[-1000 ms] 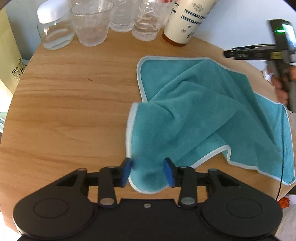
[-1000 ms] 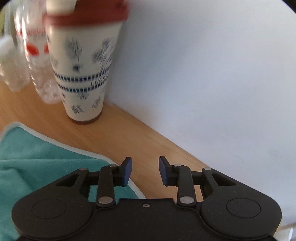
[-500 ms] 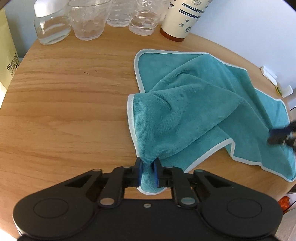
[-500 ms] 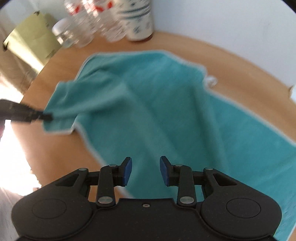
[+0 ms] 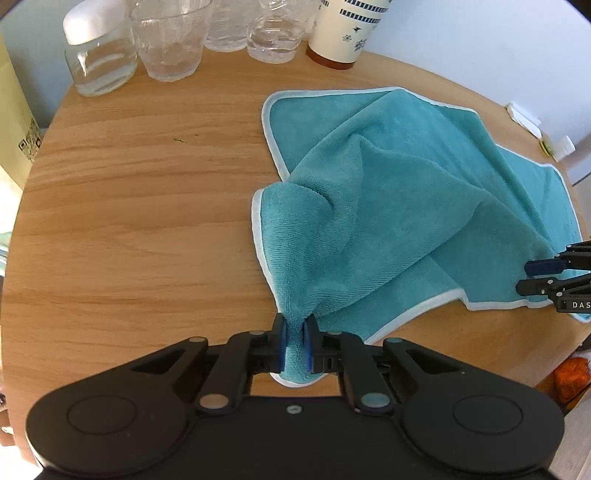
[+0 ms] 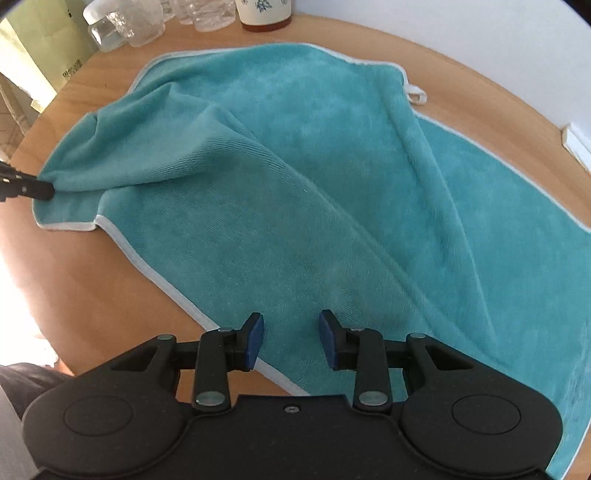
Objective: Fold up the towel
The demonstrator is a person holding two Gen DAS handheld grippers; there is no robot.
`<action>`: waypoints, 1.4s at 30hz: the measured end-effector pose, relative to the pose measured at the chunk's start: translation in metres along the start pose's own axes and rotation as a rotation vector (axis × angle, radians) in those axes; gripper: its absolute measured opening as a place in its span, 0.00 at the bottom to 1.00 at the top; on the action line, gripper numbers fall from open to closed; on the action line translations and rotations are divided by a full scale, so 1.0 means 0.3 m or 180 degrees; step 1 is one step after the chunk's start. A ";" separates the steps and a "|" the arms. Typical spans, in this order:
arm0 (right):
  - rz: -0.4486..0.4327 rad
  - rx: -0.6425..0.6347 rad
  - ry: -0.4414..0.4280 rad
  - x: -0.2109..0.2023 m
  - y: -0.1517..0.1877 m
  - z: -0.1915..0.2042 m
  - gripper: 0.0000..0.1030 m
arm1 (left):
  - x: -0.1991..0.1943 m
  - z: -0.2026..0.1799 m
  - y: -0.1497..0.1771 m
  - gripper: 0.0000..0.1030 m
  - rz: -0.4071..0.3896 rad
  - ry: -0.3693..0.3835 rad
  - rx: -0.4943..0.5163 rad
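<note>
On the far left, at the back of my round wooden table (image 5: 129, 206), I saw a clear glass jar with a white lid (image 5: 98, 55). Next to it stood a clear bumpy glass cup (image 5: 170, 40), then some clear plastic bottles (image 5: 271, 33), then a tall cream paper cup with blue patterns (image 5: 343, 29). A pale green paper bag (image 6: 48, 48) stood past the table's left edge.

My left gripper (image 5: 294, 343) was low and near me. Its two blue pads (image 5: 281, 347) were pressed together on a corner of the soft teal towel with a white edge (image 5: 406, 206). The cloth was bunched up between them and pulled into a little peak.

The towel lay on the right half of the table. It was not flat. One part was flopped over another, and long wrinkles ran from the pinched corner toward the far side. A small white loop (image 6: 415, 94) stuck out at its far edge.

My right gripper (image 6: 291, 341) was over the near edge of the towel. Its blue pads (image 6: 255, 341) were spread wide apart, with only towel showing between them. They held nothing. I could not tell if they touched the cloth. From the left camera, this gripper (image 5: 532, 275) sat at the towel's right side.

On the far right, small white things (image 5: 524, 118) lay by the table's rim.
</note>
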State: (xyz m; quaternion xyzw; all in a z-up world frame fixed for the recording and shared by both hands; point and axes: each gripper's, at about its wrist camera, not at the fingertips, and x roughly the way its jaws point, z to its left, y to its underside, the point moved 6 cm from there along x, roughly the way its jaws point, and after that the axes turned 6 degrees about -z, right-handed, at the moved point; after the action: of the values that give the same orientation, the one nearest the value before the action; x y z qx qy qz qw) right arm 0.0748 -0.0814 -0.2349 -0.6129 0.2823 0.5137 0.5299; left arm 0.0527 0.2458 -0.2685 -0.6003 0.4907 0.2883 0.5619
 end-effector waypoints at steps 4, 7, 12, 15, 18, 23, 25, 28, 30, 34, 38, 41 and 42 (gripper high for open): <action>-0.0100 0.0143 -0.0067 -0.045 -0.002 -0.021 0.36 | -0.031 0.049 -0.047 0.25 -0.0136 -0.0017 -0.0095; -0.0243 0.0269 -0.0113 -0.100 -0.009 -0.051 0.37 | -0.045 0.091 -0.118 0.35 -0.0284 -0.0002 -0.0223; -0.0301 0.0556 0.0113 -0.145 0.000 -0.188 0.37 | -0.040 0.098 -0.267 0.39 -0.0513 -0.0086 -0.0155; -0.0307 0.0784 0.0161 -0.166 0.014 -0.259 0.37 | 0.010 0.066 -0.352 0.40 -0.0585 -0.0119 0.0005; -0.0300 0.0947 0.0234 -0.186 0.040 -0.308 0.37 | 0.093 0.037 -0.413 0.40 -0.0530 -0.0085 0.0057; -0.0235 0.1122 0.0277 -0.195 0.079 -0.345 0.37 | 0.190 0.001 -0.466 0.39 -0.0568 -0.0099 0.0367; -0.0211 0.1167 0.0292 -0.195 0.089 -0.354 0.37 | 0.218 -0.010 -0.489 0.36 -0.0574 -0.0110 0.0406; -0.0189 0.1224 0.0302 -0.197 0.097 -0.366 0.37 | 0.240 -0.025 -0.504 0.21 -0.0549 -0.0011 0.0389; -0.0190 0.1262 0.0295 -0.197 0.098 -0.374 0.37 | 0.248 -0.044 -0.499 0.10 -0.0532 0.0003 0.0453; -0.0170 0.1263 0.0304 -0.191 0.099 -0.393 0.37 | 0.246 -0.059 -0.502 0.05 -0.0595 -0.0170 0.0582; -0.0106 0.1267 0.0334 -0.182 0.107 -0.415 0.37 | 0.232 -0.033 -0.535 0.02 -0.0732 -0.0494 0.0644; -0.0051 0.1250 0.0412 -0.180 0.126 -0.431 0.37 | 0.231 -0.034 -0.557 0.02 -0.0797 -0.0676 0.0792; -0.0030 0.1257 0.0434 -0.181 0.136 -0.438 0.37 | 0.233 -0.035 -0.558 0.02 -0.0768 -0.0662 0.0776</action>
State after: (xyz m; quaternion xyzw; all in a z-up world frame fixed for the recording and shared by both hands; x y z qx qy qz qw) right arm 0.0650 -0.2270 -0.2107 -0.5318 0.4098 0.4032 0.6218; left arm 0.2280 0.1982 -0.2636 -0.5493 0.3858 0.2178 0.7085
